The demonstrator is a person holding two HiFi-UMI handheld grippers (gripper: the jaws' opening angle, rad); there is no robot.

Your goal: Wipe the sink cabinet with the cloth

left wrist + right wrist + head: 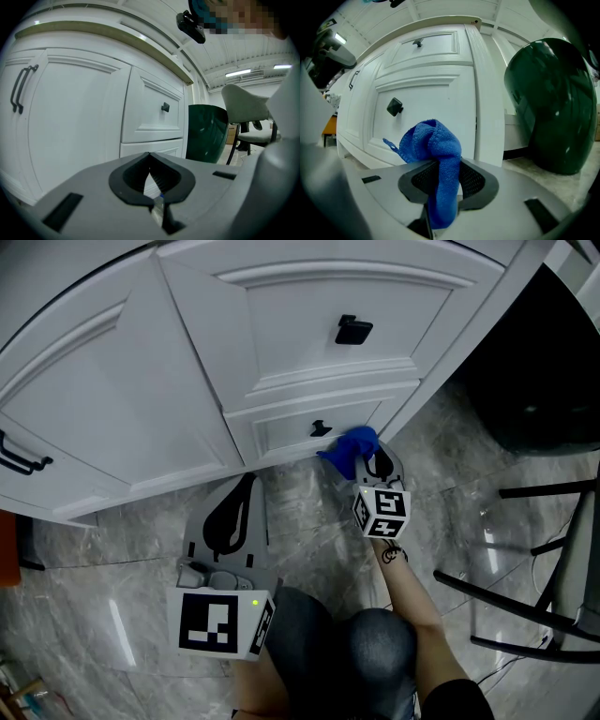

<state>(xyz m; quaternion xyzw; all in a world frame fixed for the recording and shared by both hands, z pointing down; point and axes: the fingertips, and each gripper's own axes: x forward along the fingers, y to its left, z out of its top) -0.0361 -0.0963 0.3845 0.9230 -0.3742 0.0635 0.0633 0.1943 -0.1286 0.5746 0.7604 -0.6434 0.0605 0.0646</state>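
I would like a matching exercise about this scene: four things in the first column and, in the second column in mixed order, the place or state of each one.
Things
1. blue terry cloth
2. left gripper
3. dark green rounded plastic bin
4. black square metal knob

Places or states
A. on the upper drawer front
B. jaws together, nothing between them
C. clamped in the right gripper
D. on the grey marbled floor, beside the white panelled sink cabinet

Pairs: 1-C, 2-B, 3-D, 4-A
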